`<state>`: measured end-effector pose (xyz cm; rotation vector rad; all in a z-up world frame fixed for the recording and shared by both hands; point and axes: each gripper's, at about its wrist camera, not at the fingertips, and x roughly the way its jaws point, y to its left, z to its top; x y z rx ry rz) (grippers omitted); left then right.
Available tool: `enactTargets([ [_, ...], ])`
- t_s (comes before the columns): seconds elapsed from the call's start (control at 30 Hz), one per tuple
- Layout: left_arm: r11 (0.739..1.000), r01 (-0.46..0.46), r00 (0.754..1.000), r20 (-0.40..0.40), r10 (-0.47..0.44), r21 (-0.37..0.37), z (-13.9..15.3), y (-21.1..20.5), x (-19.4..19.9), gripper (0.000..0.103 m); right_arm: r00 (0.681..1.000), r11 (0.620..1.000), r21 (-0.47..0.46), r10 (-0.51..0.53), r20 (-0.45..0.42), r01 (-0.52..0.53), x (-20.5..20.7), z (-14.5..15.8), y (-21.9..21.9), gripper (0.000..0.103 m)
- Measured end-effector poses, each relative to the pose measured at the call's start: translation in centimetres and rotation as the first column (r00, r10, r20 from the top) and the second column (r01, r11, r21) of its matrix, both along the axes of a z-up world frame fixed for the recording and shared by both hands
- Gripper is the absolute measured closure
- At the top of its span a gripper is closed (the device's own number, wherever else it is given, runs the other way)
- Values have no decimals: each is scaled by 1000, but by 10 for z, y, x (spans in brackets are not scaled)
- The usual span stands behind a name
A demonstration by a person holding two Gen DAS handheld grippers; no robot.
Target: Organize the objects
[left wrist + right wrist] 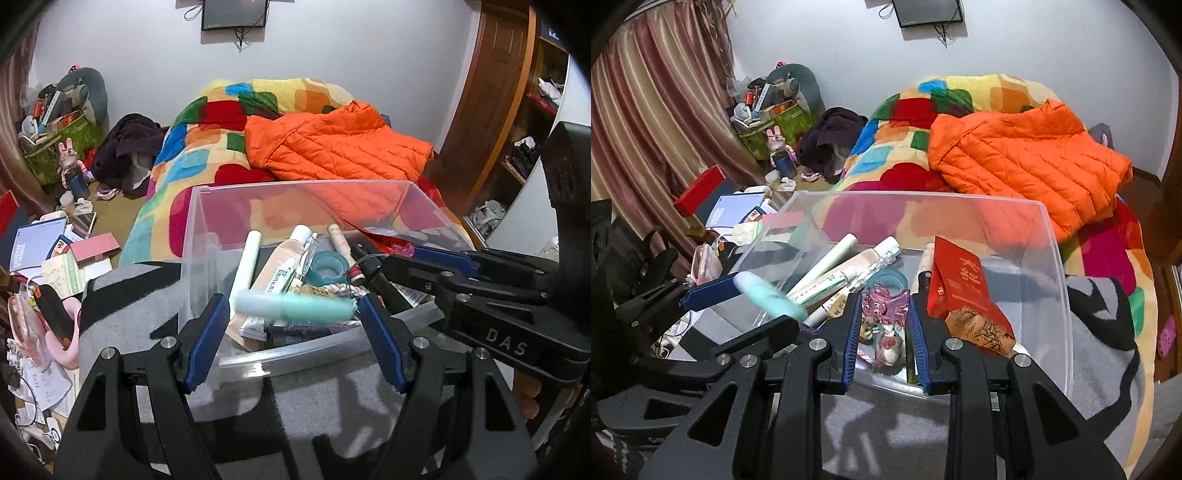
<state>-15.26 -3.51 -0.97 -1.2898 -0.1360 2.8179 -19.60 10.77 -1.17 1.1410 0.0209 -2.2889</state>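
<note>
Two hand-held grippers over clear bin point(207, 221) on the bed: my left hand-held gripper point(293, 308) clamps mint tube point(291, 304) crosswise, my right hand-held gripper point(884, 314) pinches pink trinket point(886, 304).

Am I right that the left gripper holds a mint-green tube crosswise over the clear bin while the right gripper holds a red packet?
Not quite: the right gripper is closed on a small pink translucent trinket, as the right wrist view shows; the red packet sits beside it in the clear bin. The left gripper does hold the mint-green tube crosswise.
</note>
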Motion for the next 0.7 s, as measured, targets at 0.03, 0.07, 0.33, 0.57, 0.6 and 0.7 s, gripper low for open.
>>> enactTargets([
  [0.03,1000,1,1000,1,-1,3,1,0,0,30,1000,1000,-5,3,3,-3,0,1,1,79],
  [0.07,1000,4,1000,2,-4,6,2,-1,1,30,1000,1000,-9,5,5,-5,1,3,2,78],
  [0.33,1000,12,999,-32,-12,-10,16,3,15,27,998,999,-39,2,-58,-4,18,31,13,65],
  [0.57,1000,12,995,-96,-13,-12,38,4,37,21,993,998,-63,-18,-115,10,41,50,36,54],
  [0.6,1000,13,994,-106,-14,-14,40,5,41,21,991,998,-65,-25,-128,17,46,52,40,52],
  [0.7,1000,17,989,-143,-20,-21,46,6,54,15,984,998,-62,-44,-173,34,60,55,49,45],
])
